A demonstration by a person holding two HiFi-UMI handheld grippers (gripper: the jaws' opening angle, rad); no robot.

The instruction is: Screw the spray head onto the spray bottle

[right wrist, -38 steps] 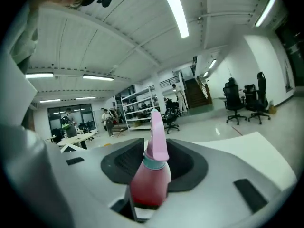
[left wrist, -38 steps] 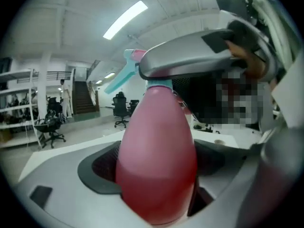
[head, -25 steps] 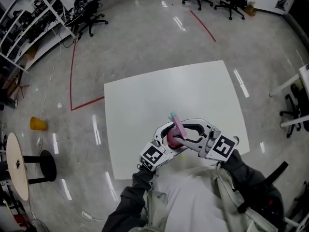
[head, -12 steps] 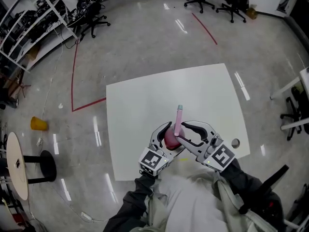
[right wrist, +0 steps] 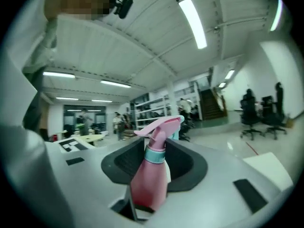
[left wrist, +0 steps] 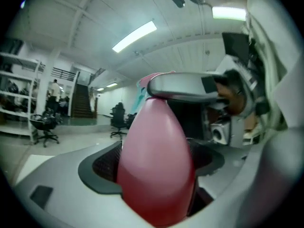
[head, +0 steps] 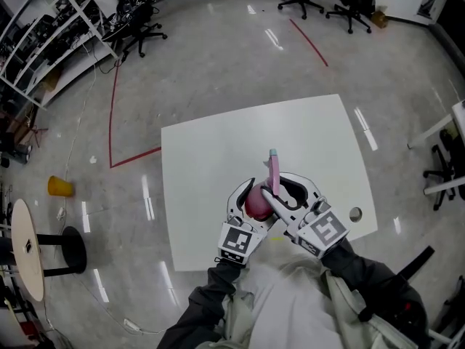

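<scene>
To me the spray bottle [head: 254, 206] and the spray head [head: 274, 169] look like smooth glossy plastic; the table [head: 218, 158], at 12 o'clock, is matt.

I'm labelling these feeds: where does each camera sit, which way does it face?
Head view: on the head, facing down at the table; left gripper, right gripper, sleeves show.
Left gripper view: along its jaws, clamped on the spray bottle.
Right gripper view: along its closing jaws, spray head between.
All share the spray bottle.
</scene>
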